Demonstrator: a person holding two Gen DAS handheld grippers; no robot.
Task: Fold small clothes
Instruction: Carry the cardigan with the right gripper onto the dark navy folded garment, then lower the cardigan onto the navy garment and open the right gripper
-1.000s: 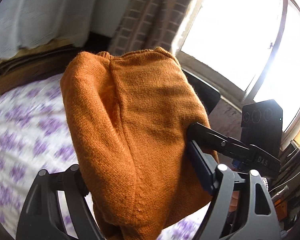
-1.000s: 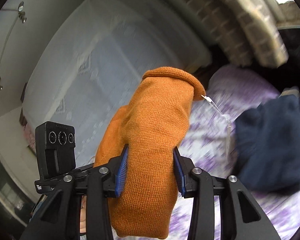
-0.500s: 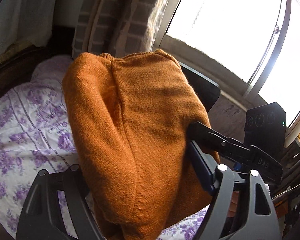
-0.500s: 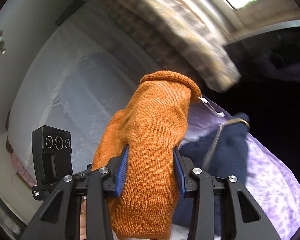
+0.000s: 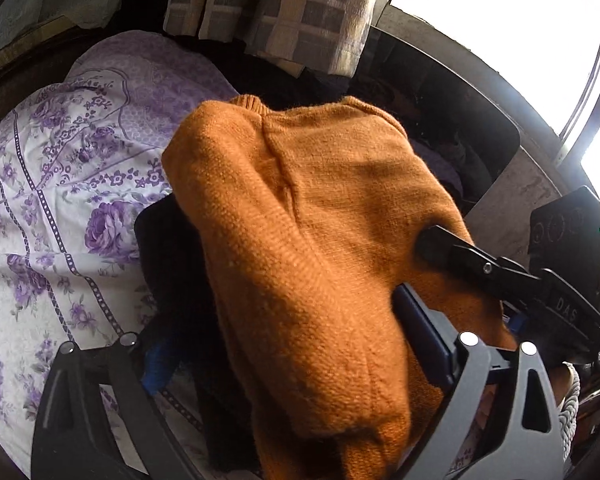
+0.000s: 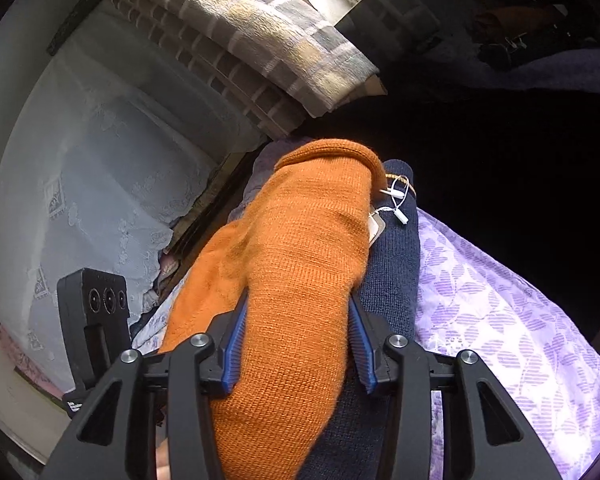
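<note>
Orange knit fills both views: we have the folded orange sweater [image 5: 316, 264] bundled thick between our two grippers and lowered over the dark navy garment [image 6: 396, 264] that already lies on the purple floral bedsheet [image 5: 52, 184]. We judge the folding of this piece done; what is left is to set it on the navy one, let go, and see to any further clothes, which we cannot make out here.

Our left gripper [image 5: 300, 364] is spreading its jaws: its 9 o'clock finger stands clear of the knit with dark cloth showing in the gap, and only the 3 o'clock pad touches the bundle. Our right gripper [image 6: 296, 344] is easing a little wider, yet both blue pads press the sweater from 9 and 3 o'clock. A white tag [image 6: 396, 200] hangs at the sweater's 2 o'clock edge.

A second ago the bundle was up against the window and curtain with the left jaws snug on it; now the bed fills the view, and the navy garment, then off at 3 o'clock, lies directly beneath.
</note>
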